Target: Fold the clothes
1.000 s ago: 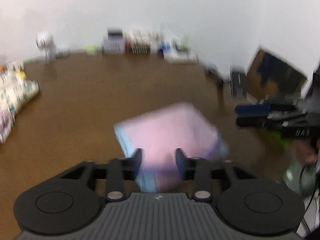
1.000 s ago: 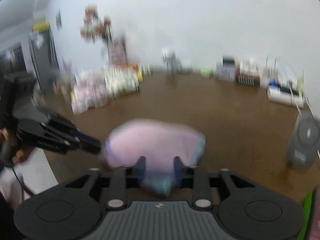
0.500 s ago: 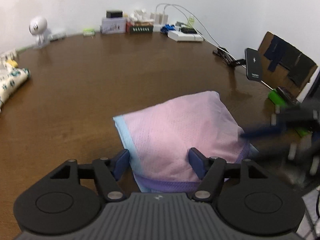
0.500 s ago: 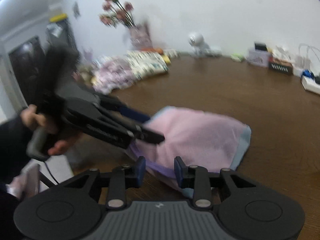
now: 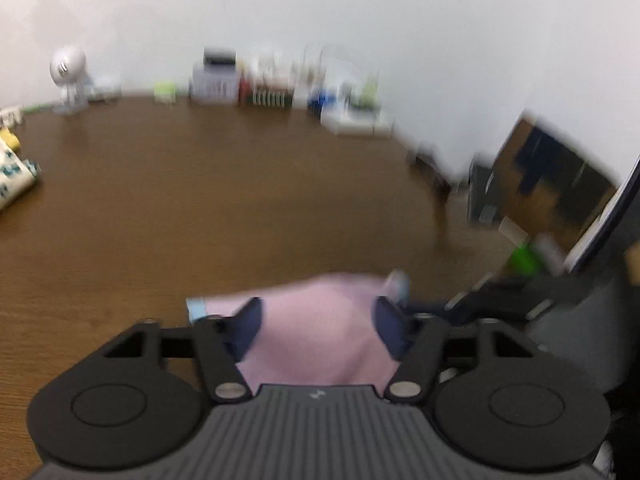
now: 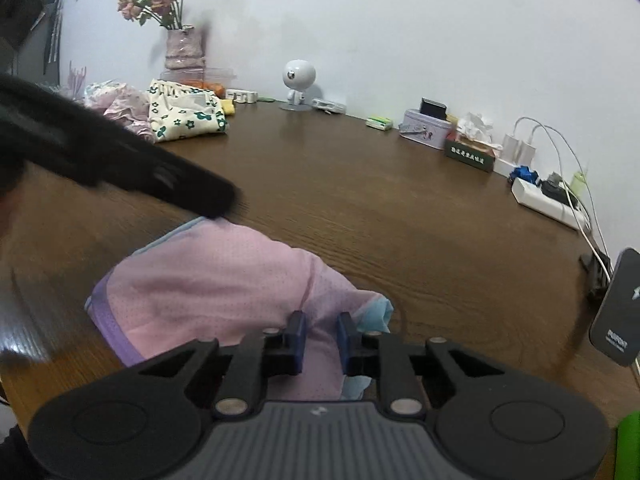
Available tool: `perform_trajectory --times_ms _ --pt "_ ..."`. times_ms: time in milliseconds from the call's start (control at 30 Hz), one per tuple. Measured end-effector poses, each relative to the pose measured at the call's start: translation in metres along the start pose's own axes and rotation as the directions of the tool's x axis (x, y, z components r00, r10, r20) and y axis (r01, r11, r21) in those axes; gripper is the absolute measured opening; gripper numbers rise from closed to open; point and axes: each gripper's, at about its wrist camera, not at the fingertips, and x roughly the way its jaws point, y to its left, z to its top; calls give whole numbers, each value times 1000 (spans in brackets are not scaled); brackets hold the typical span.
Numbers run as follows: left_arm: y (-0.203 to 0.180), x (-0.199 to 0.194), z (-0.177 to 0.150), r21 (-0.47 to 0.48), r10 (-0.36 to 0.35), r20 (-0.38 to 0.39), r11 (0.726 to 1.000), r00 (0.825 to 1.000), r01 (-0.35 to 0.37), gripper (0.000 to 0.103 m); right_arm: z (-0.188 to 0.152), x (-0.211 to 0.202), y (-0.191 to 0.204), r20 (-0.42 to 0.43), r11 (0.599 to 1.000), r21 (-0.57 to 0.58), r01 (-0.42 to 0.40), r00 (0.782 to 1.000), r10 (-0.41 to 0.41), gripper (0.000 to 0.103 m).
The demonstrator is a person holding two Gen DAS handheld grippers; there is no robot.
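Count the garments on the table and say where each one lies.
3 at least: the pink garment in front of the right gripper; the floral cloth at the far left; a pale pink bundle beside it. More may lie hidden behind the left gripper.

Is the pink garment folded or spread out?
Folded: the pink garment lies as a compact layered bundle on the table, the right gripper pinching one corner.

Brown wooden table (image 6: 360,208) against white wall (image 6: 400,32).
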Motion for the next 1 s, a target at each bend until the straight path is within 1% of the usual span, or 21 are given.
perform_trajectory --times_ms 33,133,200,233,300,333,400,433,467,500,533,600,700,733,767,800,833,867,933,967,1000 --pt "2 3 -4 4 12 -2 1000 1000 -12 49 0 -5 -4 4 1000 20 -6 1000 6 17" --pt "4 6 -13 27 39 -3 999 999 -39 55 0 -21 -15 15 997 79 -23 1000 22 18" --pt "2 6 -17 51 49 0 998 999 -48 59 8 -20 -25 51 989 146 -35 998 28 18" --pt "1 6 -19 63 53 1 997 999 -53 60 12 -10 -25 48 985 164 -58 998 50 18" --pt "3 5 -20 75 72 -6 995 997 -71 72 20 13 -25 39 975 197 -106 994 100 18" --pt "5 4 -20 68 70 -11 995 997 -69 72 24 25 -25 35 968 213 -130 992 125 15" --pt "9 3 -21 61 67 -19 996 998 -65 73 23 48 -22 -67 976 211 -48 996 64 14" --pt "10 1 -22 67 66 -19 996 998 -65 74 20 47 -25 -63 975 219 -26 997 40 15" --pt "10 0 -24 70 68 -19 995 998 -66 77 17 41 -31 -64 969 245 -9 998 26 15" --pt "11 -1 -25 68 72 -20 995 997 -71 80 14 33 -36 -60 965 262 22 998 -6 16" --pt "11 -1 -25 66 76 -20 995 997 -75 81 10 24 -41 -55 959 277 54 998 -41 21" --pt "14 -6 -24 49 78 -22 996 997 -76 81 3 5 -34 -35 966 246 72 997 -65 21" --pt "19 -28 -23 34 72 -2 997 997 -72 81 -7 -23 -23 -2 976 196 95 995 -96 21" --pt "21 -36 -25 40 62 1 997 998 -62 81 -10 -32 -13 17 985 167 31 999 -35 24" --pt "23 -42 -27 48 56 0 997 998 -55 81 -13 -37 -3 33 992 128 -2 999 -3 35" --pt "24 -47 -31 53 53 0 997 999 -52 81 -16 -41 7 47 996 87 -29 999 25 42" --pt "25 -51 -37 56 55 0 997 998 -55 81 -18 -45 18 61 997 45 -57 997 54 52" --pt "26 -54 -43 58 58 1 997 998 -58 81 -21 -50 28 73 997 3 -83 994 83 57" --pt "26 -57 -54 60 54 -2 997 999 -54 79 -27 -51 43 70 994 -76 -82 994 87 59" --pt "25 -57 -57 64 49 -7 997 999 -49 77 -30 -48 47 53 992 -100 -79 995 84 59" --pt "23 -56 -61 69 48 -13 997 999 -47 71 -32 -46 52 33 990 -121 -76 996 80 59"
